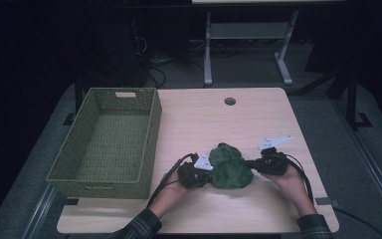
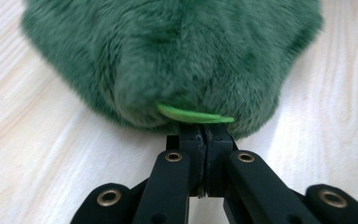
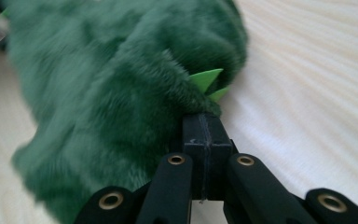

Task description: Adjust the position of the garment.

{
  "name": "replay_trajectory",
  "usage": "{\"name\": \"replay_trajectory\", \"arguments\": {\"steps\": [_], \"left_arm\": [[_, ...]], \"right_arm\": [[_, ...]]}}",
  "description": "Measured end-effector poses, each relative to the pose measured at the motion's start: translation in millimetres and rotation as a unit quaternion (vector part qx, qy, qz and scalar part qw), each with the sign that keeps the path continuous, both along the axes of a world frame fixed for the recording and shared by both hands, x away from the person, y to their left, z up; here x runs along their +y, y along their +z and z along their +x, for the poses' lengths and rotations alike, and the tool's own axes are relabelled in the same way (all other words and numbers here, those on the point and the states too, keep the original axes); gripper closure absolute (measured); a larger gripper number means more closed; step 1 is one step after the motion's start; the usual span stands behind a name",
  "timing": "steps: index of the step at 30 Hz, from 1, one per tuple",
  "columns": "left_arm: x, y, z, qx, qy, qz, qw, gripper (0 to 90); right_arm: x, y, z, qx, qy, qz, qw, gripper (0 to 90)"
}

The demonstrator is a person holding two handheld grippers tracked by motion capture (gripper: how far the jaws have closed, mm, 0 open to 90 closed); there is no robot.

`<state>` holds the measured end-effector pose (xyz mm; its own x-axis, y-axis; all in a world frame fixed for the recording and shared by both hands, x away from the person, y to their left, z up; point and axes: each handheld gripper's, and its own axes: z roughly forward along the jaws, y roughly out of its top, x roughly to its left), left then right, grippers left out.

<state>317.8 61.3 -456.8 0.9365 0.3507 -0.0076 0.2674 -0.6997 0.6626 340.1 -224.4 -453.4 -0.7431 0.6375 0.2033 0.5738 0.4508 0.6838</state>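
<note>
A dark green plush toy (image 1: 230, 167) lies on the light wooden table (image 1: 258, 119), near its front edge. My left gripper (image 1: 205, 170) meets the toy's left side and my right gripper (image 1: 252, 164) its right side. In the left gripper view the black jaws of that gripper (image 2: 204, 133) are pressed together, pinching the edge of the fur (image 2: 177, 56) just under a bright green felt flap (image 2: 196, 115). In the right gripper view the right gripper (image 3: 204, 122) is likewise shut on a fold of the plush (image 3: 112, 93), beside two bright green felt spikes (image 3: 206, 79).
A green woven basket (image 1: 99, 188) with nothing in it stands along the table's left side, close to my left hand. A round cable hole (image 1: 230, 101) sits near the far edge. Beyond the table stand the legs of another desk (image 1: 208, 50).
</note>
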Motion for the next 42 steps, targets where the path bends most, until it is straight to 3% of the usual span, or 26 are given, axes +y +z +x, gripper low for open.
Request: {"name": "replay_trajectory", "arguments": {"steps": [9, 16, 20, 25, 30, 32, 37, 42], "left_arm": [[11.6, 1.7, 8.3, 0.002, 0.011, 0.0, 0.9999, 88.4], [20.8, 4.8, 11.0, 0.002, 0.017, -0.001, 0.9998, 85.0], [28.0, 9.0, 5.8, 0.0, 0.02, -0.003, 0.9998, 75.2], [30.5, 16.9, -0.6, -0.005, 0.021, -0.001, 0.9998, 58.2], [28.8, 23.7, -1.9, -0.011, 0.017, 0.001, 0.9998, 40.9], [27.4, 25.6, -1.3, -0.008, 0.011, -0.003, 0.9999, 33.6], [23.3, 31.6, 0.5, -0.014, -0.002, -0.001, 0.9999, 22.8], [18.9, 42.2, 7.3, -0.015, -0.012, -0.016, 0.9997, 17.7]], "right_arm": [[2.9, 0.6, -27.6, 0.002, 0.013, -0.011, 0.9999, 90.0], [-0.6, 3.0, -37.0, -0.011, -0.006, -0.006, 0.9999, 86.8], [-12.8, 2.9, -41.3, -0.026, -0.035, -0.003, 0.999, 77.1], [-33.4, -2.7, -48.9, -0.035, -0.08, -0.011, 0.9961, 52.5], [-52.6, -9.7, -59.9, -0.045, -0.123, -0.021, 0.9912, 31.2], [-56.4, -11.2, -62.0, -0.057, -0.132, -0.026, 0.9893, 22.1], [-57.1, -18.1, -61.4, -0.057, -0.151, -0.041, 0.9861, 1.3], [-53.0, -29.2, -56.9, -0.052, -0.159, -0.069, 0.9834, 0.0]]}}
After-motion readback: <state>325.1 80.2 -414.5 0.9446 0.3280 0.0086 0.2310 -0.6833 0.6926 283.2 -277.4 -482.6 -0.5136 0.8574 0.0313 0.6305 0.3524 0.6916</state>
